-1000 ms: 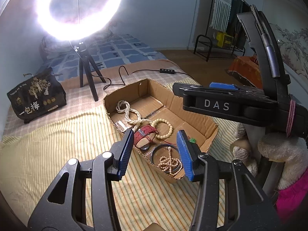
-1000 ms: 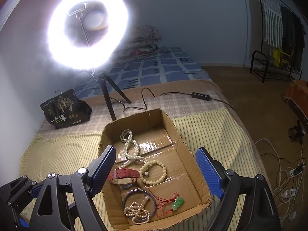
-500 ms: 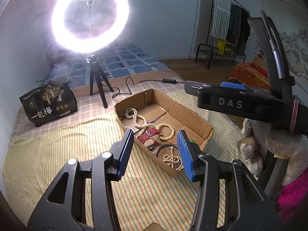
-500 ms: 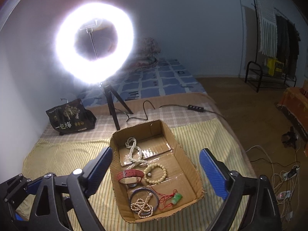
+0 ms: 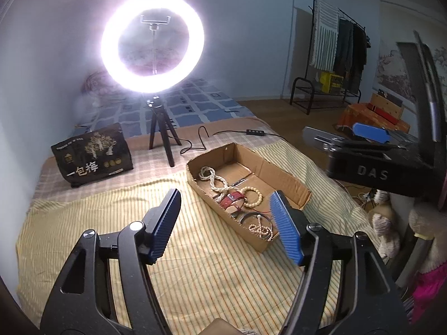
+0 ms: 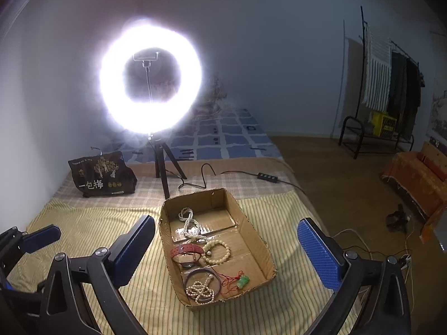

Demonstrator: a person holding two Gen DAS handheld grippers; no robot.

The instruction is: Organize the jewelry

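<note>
Both empty: left gripper [image 5: 225, 224], right gripper [image 6: 226, 247] jaws just widened. Pearl strand [image 6: 191, 223], frame centre: limp, slippery; pinch bunched loops.

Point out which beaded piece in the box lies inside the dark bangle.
The small pearl strand at the box's near end, inside the bangle; the long pearl necklace and cream bracelet lie farther back.

Both fisheye views look forward and downward along their own fingers across the bed [image 5: 195, 265], from well back; the left wrist view sits left of the cardboard box [image 5: 282, 173]; the right faces it squarely; both share the box and ring light [image 6: 151, 76].
</note>
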